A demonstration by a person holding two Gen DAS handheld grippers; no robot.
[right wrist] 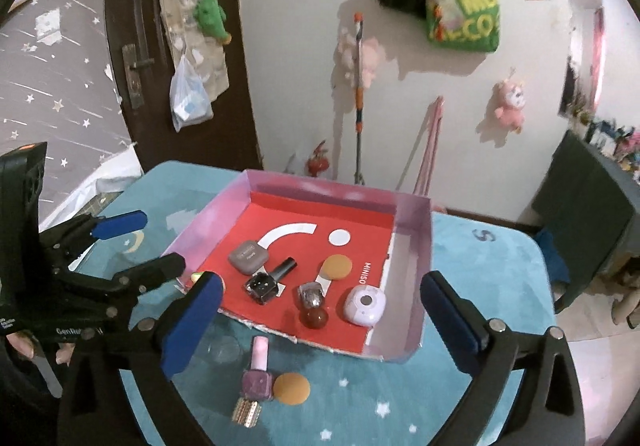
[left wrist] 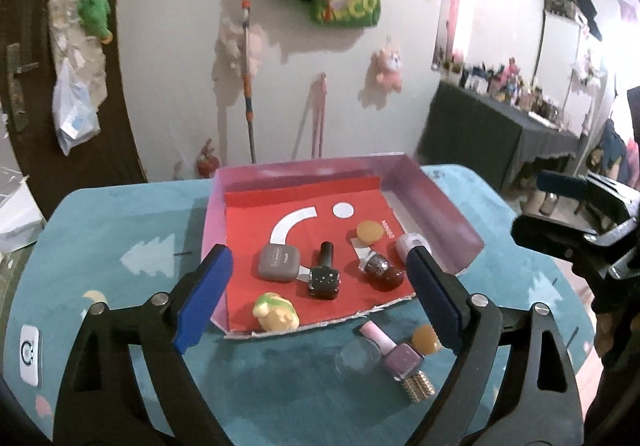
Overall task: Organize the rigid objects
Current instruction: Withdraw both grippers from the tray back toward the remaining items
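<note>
A shallow pink-walled tray (right wrist: 414, 230) with a red floor sits on a teal star-print table cover (right wrist: 400, 398), its front wall missing toward the cameras. Inside the tray, a grey case (right wrist: 248, 256) lies at left, a black nail polish bottle (right wrist: 270, 280) just beside it, an orange puff (right wrist: 337, 267) near the middle, a silver-capped dark red bottle (right wrist: 313, 306) in front of the puff, and a lilac round case (right wrist: 365, 305) near the tray's right wall. A small yellow-green toy (left wrist: 276, 313) rests at the tray's front left corner.

Outside the tray, just before its open front edge, lie a pink-capped purple nail polish bottle (right wrist: 257, 374), a second orange puff (right wrist: 291, 389) touching that bottle, a gold ridged piece (right wrist: 246, 411) at the bottle's base, and a clear dome (right wrist: 224, 349).

The left gripper (left wrist: 320, 298) hovers over the tray's front edge, its blue-padded fingers (left wrist: 205, 294) spread wide around nothing. The right gripper (right wrist: 320, 322) hangs likewise before the tray, fingers (right wrist: 192, 322) parted and empty.
</note>
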